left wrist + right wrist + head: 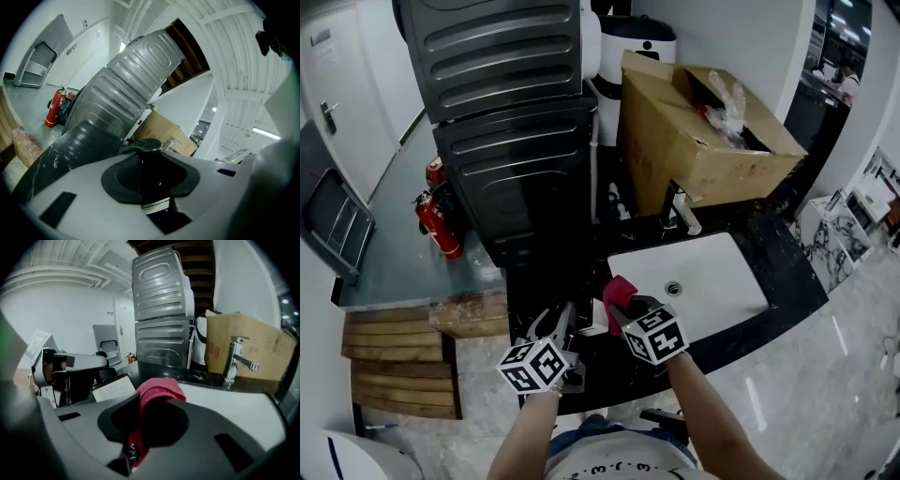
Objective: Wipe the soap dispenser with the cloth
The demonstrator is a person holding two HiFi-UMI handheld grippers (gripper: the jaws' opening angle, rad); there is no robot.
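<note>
The soap dispenser [590,324] is a dark bottle with a white label and a black pump head. It stands above the black counter, left of the sink. My left gripper [567,330] is shut on the soap dispenser [152,171], its pump head rising between the jaws. My right gripper [624,306] is shut on a red cloth [619,290], which sticks up out of the jaws just right of the bottle. In the right gripper view the cloth [157,392] hangs folded over the jaws. There the dispenser [110,384] and the left gripper sit close on the left, apart from the cloth.
A white sink basin [717,281] with a chrome faucet [680,211] lies to the right in the black marble counter [792,281]. Behind it stands an open cardboard box [694,131]. Two stacked dark machines [516,141] rise at the back left, with fire extinguishers [436,225] beside them.
</note>
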